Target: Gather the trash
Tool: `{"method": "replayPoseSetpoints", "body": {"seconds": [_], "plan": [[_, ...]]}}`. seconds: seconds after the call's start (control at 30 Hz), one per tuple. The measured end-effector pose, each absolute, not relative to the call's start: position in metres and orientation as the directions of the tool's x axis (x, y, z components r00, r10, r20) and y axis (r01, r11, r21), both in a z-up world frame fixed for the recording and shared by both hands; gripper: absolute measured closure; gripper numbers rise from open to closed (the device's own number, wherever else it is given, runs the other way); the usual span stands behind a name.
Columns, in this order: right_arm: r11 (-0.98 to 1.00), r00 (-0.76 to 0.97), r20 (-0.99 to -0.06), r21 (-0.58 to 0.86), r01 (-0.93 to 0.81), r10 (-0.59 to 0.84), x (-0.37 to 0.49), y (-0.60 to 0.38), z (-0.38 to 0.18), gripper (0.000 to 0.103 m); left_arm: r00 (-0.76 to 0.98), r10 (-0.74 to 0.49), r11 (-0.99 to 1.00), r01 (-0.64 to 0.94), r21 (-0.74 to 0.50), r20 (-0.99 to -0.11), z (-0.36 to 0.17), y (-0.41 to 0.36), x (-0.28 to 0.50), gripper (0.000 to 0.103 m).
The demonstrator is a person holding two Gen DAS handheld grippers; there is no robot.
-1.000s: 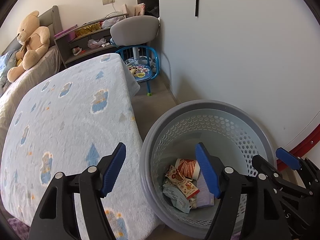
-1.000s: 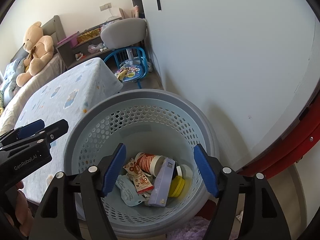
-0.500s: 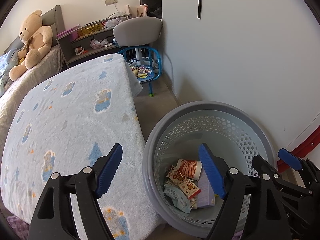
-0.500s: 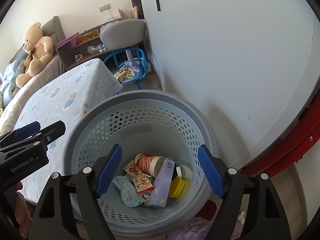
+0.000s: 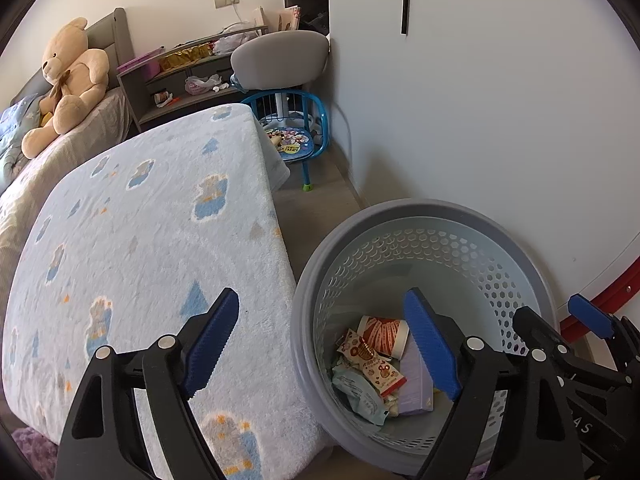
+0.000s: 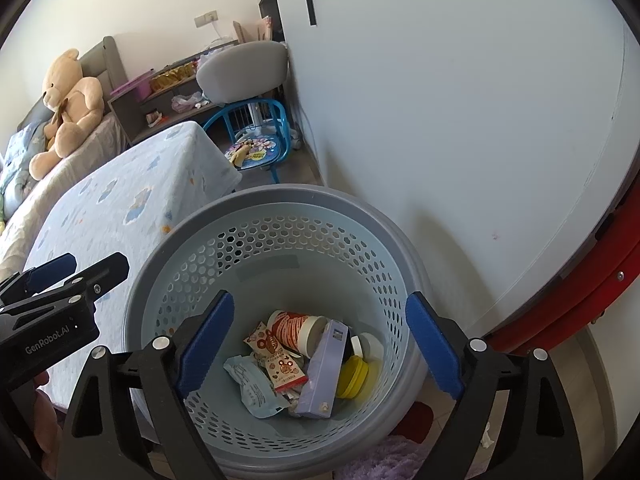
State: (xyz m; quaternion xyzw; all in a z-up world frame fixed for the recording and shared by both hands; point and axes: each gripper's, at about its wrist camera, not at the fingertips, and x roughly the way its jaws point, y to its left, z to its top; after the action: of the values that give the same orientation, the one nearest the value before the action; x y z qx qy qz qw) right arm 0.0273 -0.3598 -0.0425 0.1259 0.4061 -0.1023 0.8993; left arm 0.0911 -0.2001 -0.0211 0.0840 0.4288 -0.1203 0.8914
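A grey perforated basket stands on the floor by the wall; it also shows in the left wrist view. Inside lie a red-and-white paper cup, snack wrappers, a lilac box and a yellow lid. My right gripper hangs open and empty above the basket. My left gripper is open and empty, over the basket's left rim and the bed edge. The left gripper also shows in the right wrist view.
A bed with a pale blue patterned blanket lies left of the basket. A teddy bear, a shelf, a grey chair and a blue child's chair stand farther back. A white wall is at the right.
Both grippers have opened a little wider and drawn back slightly from the basket. The trash in the basket has not moved.
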Motion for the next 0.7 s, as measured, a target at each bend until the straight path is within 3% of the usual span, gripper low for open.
{"method": "replayPoseSetpoints", "body": {"seconds": [0.7], "plan": [[0.94,0.643,-0.761,0.149,0.308,-0.09,0.0287,-0.3636,-0.0445,0.013,0.602,-0.114,0.956,0.283,0.077,-0.79,-0.029,-0.2016,0.0891,0.021]]}}
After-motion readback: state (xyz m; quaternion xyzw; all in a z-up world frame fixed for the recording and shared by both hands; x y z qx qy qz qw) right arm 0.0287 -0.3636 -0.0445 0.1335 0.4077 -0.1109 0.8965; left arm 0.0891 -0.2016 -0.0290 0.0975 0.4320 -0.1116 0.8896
